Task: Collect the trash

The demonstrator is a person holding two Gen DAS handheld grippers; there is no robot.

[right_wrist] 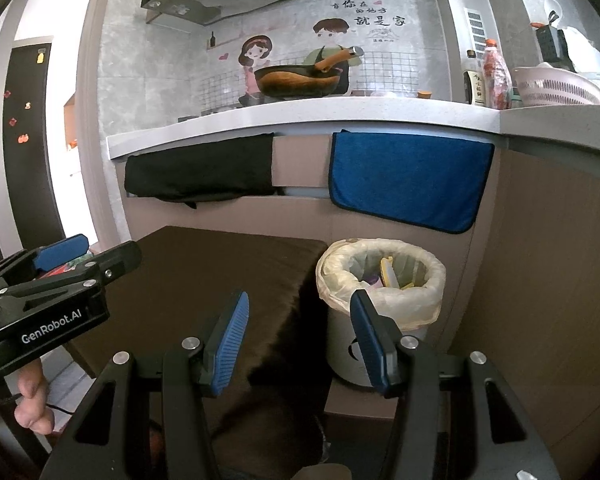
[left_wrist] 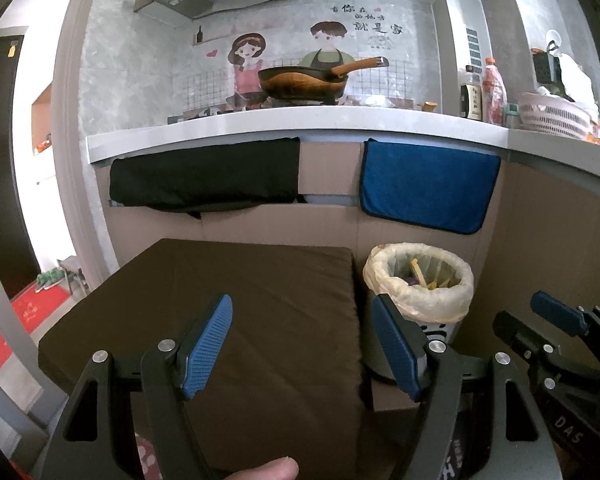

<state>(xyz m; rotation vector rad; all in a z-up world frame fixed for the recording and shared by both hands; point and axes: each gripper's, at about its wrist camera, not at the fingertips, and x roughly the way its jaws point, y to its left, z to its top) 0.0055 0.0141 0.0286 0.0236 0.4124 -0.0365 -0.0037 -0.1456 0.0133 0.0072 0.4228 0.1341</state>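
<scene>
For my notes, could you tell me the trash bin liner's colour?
Pale translucent yellow liner; right wrist view.

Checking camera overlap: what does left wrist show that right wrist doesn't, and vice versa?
Left wrist only: red mats on the floor at left, and the right gripper at the right edge.
Right wrist only: the left gripper marked GenRobot.AI, with the hand holding it.
Both: brown cushioned table, lined trash bin with scraps inside, blue towel, black cloth, wok on the counter. Each view's own jaws stand open and empty.
</scene>
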